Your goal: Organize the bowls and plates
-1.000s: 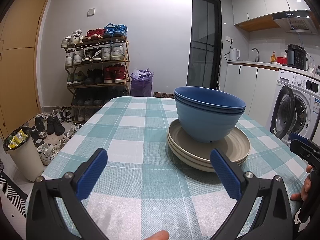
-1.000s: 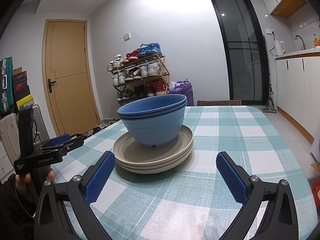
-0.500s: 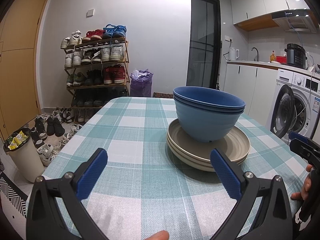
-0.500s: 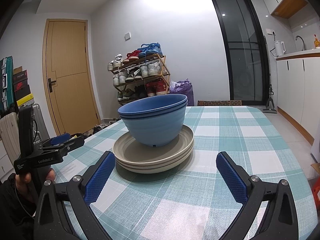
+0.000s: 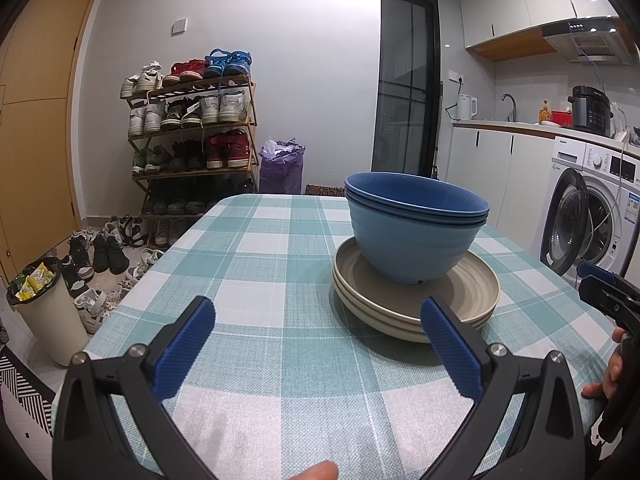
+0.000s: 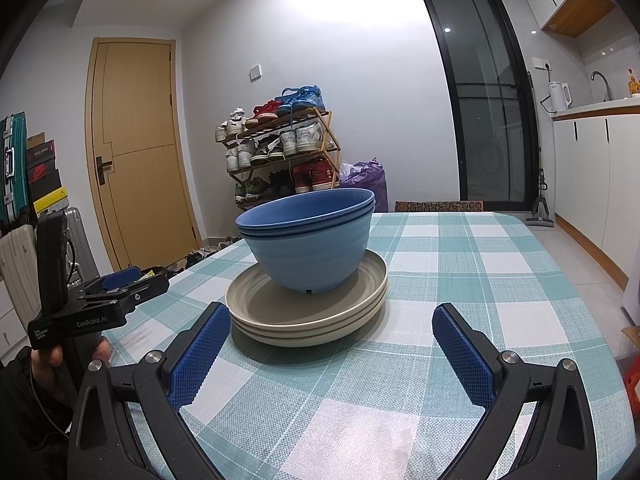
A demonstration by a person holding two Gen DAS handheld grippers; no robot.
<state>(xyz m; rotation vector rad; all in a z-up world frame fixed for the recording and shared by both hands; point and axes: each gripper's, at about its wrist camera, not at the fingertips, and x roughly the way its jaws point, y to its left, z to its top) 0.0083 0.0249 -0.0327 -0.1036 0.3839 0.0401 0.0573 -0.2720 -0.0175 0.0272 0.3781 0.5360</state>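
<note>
A stack of blue bowls [image 5: 416,232] sits nested on a stack of beige plates [image 5: 472,292] on the checked tablecloth [image 5: 256,280]. The same bowls [image 6: 308,248] and plates [image 6: 280,312] show in the right wrist view. My left gripper [image 5: 316,312] is open and empty, in front of the stack and a little to its left. My right gripper [image 6: 332,320] is open and empty, in front of the plates. Each gripper shows at the edge of the other's view: the right one [image 5: 608,292], the left one [image 6: 120,284].
A shoe rack [image 5: 192,136] and a purple bag [image 5: 280,168] stand beyond the table's far end. A bin [image 5: 44,312] and loose shoes lie on the floor to the left. A washing machine [image 5: 592,216] and kitchen counter are on the right.
</note>
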